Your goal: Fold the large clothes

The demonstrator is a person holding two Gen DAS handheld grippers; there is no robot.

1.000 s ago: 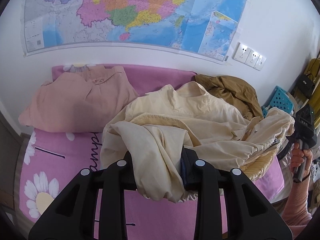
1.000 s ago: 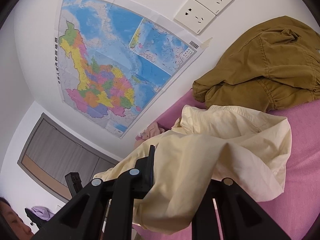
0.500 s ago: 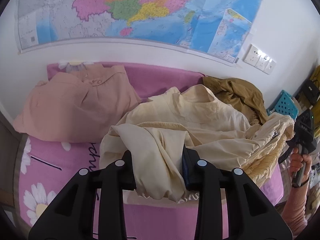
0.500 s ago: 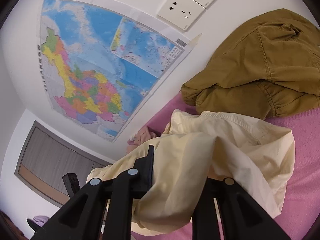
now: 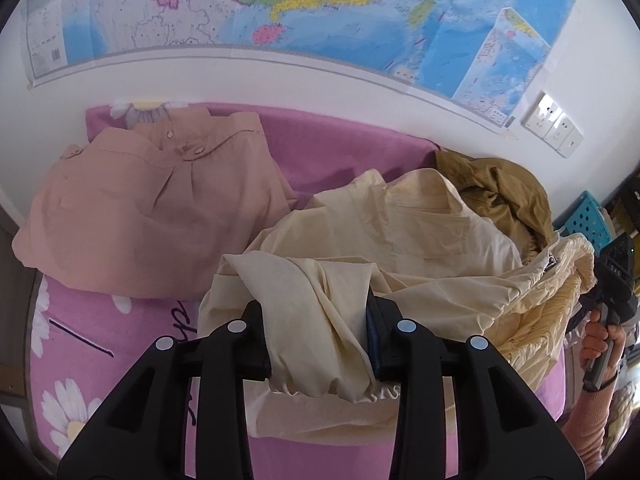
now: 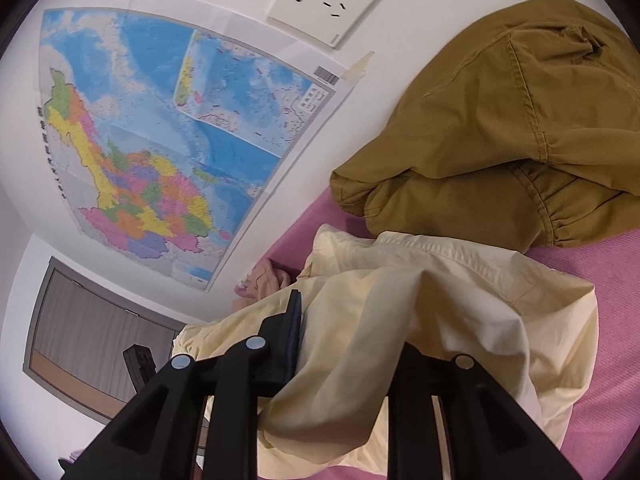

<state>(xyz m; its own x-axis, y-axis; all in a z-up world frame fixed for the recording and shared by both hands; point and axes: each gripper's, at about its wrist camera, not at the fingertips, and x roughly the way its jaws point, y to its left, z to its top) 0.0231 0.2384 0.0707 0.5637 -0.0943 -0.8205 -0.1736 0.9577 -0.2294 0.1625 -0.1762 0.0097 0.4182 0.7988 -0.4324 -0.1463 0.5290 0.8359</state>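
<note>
- Left wrist view: the left hand-held gripper has a bunched fold of the cream shirt between its fingers, and its pads press on the cloth.
- The cream shirt lies crumpled on the pink daisy-print bed cover, collar toward the wall, its far edge lifted at the right.
- A peach blouse lies flat just to its left, overlapped at the edge; a mustard-brown garment is heaped behind it.
- At the right rim a hand holds the other gripper's handle.
- A wall map and sockets hang above.
- Right wrist view: the right hand-held gripper has its jaws opening, with cream shirt cloth draped between and over them; only the left pad shows, cloth against it.
- The mustard-brown garment sits just beyond, on the bed.
</note>
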